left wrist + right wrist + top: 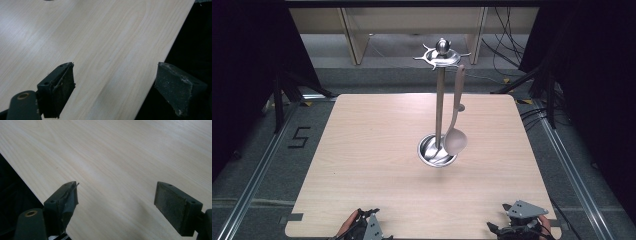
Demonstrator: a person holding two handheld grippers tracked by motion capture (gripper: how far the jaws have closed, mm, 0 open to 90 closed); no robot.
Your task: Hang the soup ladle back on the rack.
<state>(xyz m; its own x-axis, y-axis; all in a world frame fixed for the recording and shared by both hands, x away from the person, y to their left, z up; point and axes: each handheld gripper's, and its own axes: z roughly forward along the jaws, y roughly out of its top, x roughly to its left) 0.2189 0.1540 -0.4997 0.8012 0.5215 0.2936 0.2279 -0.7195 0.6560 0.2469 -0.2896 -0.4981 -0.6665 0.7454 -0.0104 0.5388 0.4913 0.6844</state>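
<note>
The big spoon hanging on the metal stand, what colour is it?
The ladle is a greyish beige; the high view shows it best.

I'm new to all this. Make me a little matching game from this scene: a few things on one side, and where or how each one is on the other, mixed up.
Things:
1. ladle
2. stand
3. left claw
4. right claw

Places or states:
A. open, over the table's near right corner
B. upright at the middle of the table, on a round metal base
C. hanging from a hook, bowl down
D. open, over the table's near left corner

Pairs: 1-C, 2-B, 3-D, 4-A
</note>
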